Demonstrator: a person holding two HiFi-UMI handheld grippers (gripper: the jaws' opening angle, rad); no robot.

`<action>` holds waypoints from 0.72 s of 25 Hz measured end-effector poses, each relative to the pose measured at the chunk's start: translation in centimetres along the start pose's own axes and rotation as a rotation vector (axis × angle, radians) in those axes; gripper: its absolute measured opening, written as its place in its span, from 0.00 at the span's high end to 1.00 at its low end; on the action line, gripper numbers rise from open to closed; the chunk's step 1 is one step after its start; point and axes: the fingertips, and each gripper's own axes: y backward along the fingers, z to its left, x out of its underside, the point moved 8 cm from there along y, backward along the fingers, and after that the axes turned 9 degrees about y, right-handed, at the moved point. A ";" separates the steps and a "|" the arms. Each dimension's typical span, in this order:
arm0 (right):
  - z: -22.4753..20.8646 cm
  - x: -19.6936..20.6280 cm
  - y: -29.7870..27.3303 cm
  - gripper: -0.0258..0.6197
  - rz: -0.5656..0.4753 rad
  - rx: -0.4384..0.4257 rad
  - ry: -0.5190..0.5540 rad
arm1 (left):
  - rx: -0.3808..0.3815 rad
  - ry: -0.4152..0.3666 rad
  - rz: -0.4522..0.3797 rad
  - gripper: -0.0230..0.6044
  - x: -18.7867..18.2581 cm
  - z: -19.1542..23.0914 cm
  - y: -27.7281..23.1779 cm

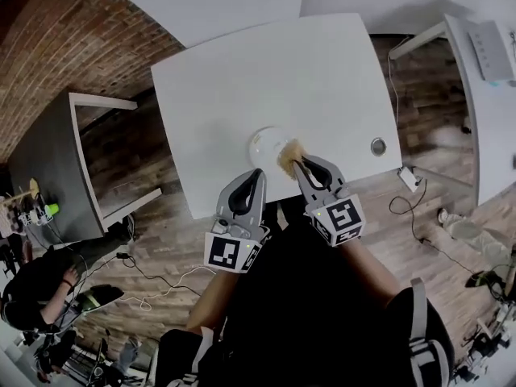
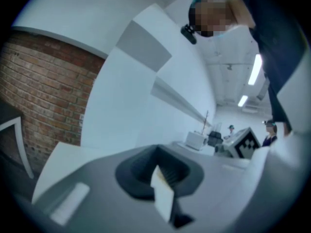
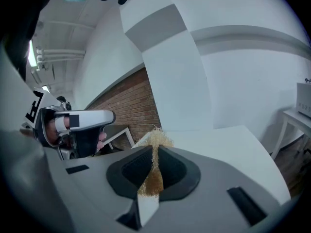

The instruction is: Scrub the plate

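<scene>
A small white plate [image 1: 264, 143] lies on the white table [image 1: 266, 63] close to its near edge. A tan fibrous scrubber [image 1: 290, 156] rests at the plate's right rim, and my right gripper [image 1: 297, 164] is shut on it. In the right gripper view the scrubber [image 3: 156, 144] is pinched between the jaws, with its frayed end poking out past them. My left gripper [image 1: 256, 176] hangs at the table's near edge, just short of the plate. Its jaws are shut with nothing between them. The left gripper view points upward at a wall, and the plate is not in it.
A round metal disc [image 1: 378, 146] sits in the table near its right corner. A grey desk [image 1: 48, 160] stands to the left and a white desk [image 1: 492, 95] to the right. Cables trail over the wooden floor, where a person [image 1: 40, 285] crouches at the lower left.
</scene>
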 end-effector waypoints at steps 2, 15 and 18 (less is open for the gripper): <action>0.3 -1.2 0.2 0.91 -0.026 -0.010 0.020 | -0.003 -0.014 -0.026 0.96 -0.8 0.0 0.3; 3.1 -4.3 2.0 0.91 -0.096 -0.026 0.079 | -0.006 -0.052 -0.057 0.96 -2.5 0.9 3.0; 2.6 -4.9 1.9 0.91 -0.101 -0.005 0.073 | -0.006 -0.053 -0.070 0.96 -3.0 1.2 2.8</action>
